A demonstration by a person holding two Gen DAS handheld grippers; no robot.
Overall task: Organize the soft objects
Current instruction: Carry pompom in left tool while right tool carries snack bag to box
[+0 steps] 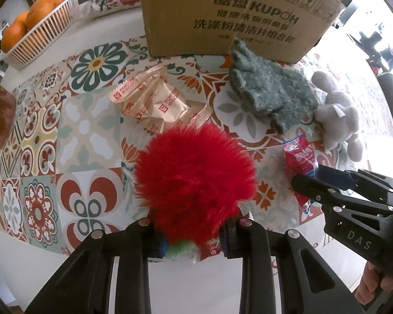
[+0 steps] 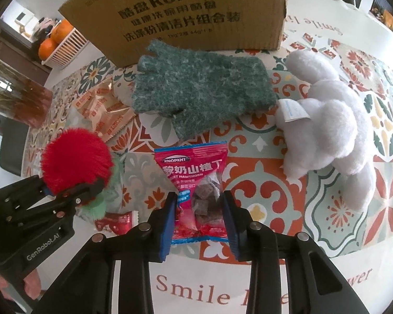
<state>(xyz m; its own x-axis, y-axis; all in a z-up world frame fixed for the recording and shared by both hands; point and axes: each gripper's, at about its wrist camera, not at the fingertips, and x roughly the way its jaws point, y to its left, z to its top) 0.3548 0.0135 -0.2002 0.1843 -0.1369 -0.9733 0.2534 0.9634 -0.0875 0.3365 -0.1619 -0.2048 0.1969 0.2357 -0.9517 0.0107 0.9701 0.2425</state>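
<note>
1. The left tool (image 1: 191, 238) is clamped on the red pom-pom (image 1: 194, 180), its pads buried in the fur near the base, where a green fluffy tuft (image 1: 180, 251) shows. The pom-pom sits on the table (image 1: 91, 136) right at the fingertips.
2. The right tool (image 2: 199, 217) is closed on the pink snack packet (image 2: 196, 183), its blue pads pressing the lower sides; the packet lies flat on the table just ahead of it.
3. Handling, as a judgement: the pom-pom looks very light and squashy, so a hold deep at the core should serve better than one on loose fur. The packet film looks slippery and crinkly, and the pieces inside may shift; gripping across the filled middle seems safest.
4. Beyond the right tool lie a green knitted glove (image 2: 201, 91) and, to its right, a grey plush toy (image 2: 327, 136), both soft and free to lift.
5. Beyond the left tool lie beige snack wrappers (image 1: 149, 102). A small red packet (image 2: 118, 221) lies between the tools.
6. The cardboard box (image 1: 222, 15) stands farthest ahead, the glove touching its foot. A basket of oranges (image 1: 36, 31) sits far left, well apart.
</note>
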